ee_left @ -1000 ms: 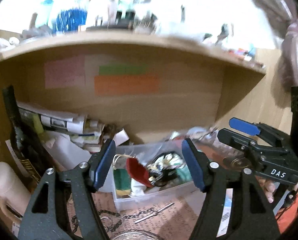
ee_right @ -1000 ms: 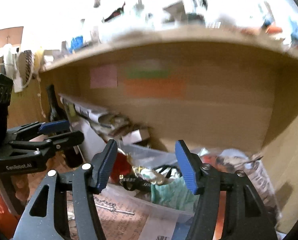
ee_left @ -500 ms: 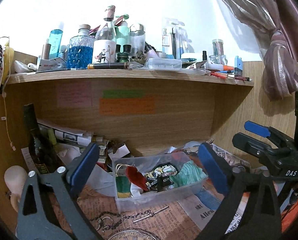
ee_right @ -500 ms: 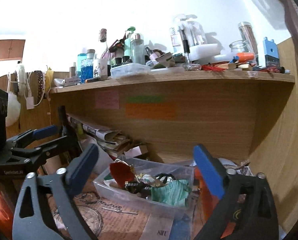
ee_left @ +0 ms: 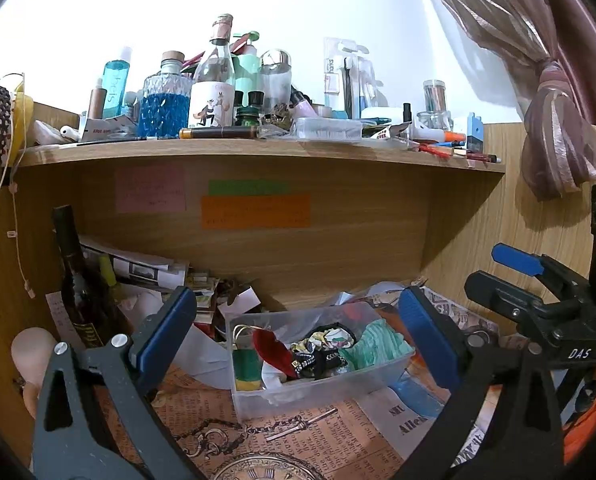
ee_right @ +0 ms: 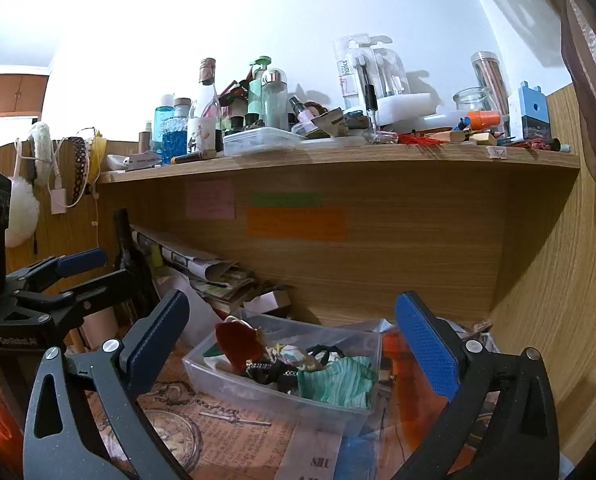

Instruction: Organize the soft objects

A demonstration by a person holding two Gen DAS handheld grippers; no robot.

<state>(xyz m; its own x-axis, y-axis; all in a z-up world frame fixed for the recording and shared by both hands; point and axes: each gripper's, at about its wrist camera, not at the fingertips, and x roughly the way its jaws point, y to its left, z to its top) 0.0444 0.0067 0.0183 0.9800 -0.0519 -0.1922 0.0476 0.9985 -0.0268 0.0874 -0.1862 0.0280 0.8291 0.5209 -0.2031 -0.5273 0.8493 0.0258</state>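
Soft items are seen gathered in a clear plastic bin (ee_left: 321,390), which stands ahead of and between the pads of the left claw (ee_left: 298,338). A green pleated cloth (ee_left: 375,346) is lodged at the bin's right end, nearest the claw's right pad. A red fabric piece (ee_left: 274,350) is tilted near the middle, with a black and patterned bundle (ee_left: 321,350) between the two. A green and yellow block (ee_left: 246,370) is pressed against the left wall of the bin.

Left claw: jaws spread wide, nothing held, well short of the bin.

Right claw (ee_right: 294,344): jaws likewise spread wide and holding nothing; the same bin (ee_right: 274,390) is framed ahead between its pads, with the green cloth (ee_right: 335,382) toward its right pad and the red piece (ee_right: 238,344) toward its left. In the left wrist view this claw (ee_left: 537,292) is seen at the right edge, beside the left one.

Under the bin and both claws, printed paper (ee_left: 298,440) with a pocket-watch design is spread. Left of the left claw, a dark bottle (ee_left: 78,292) is stood upright before a heap of newspapers (ee_left: 146,270). On the back panel ahead, pink (ee_left: 150,189), green (ee_left: 248,187) and orange (ee_left: 256,211) notes are stuck. Above, a wooden shelf (ee_left: 258,152) is crowded with bottles and jars, among them one with blue liquid (ee_left: 162,108). A curtain (ee_left: 553,120) is tied back at the upper right.
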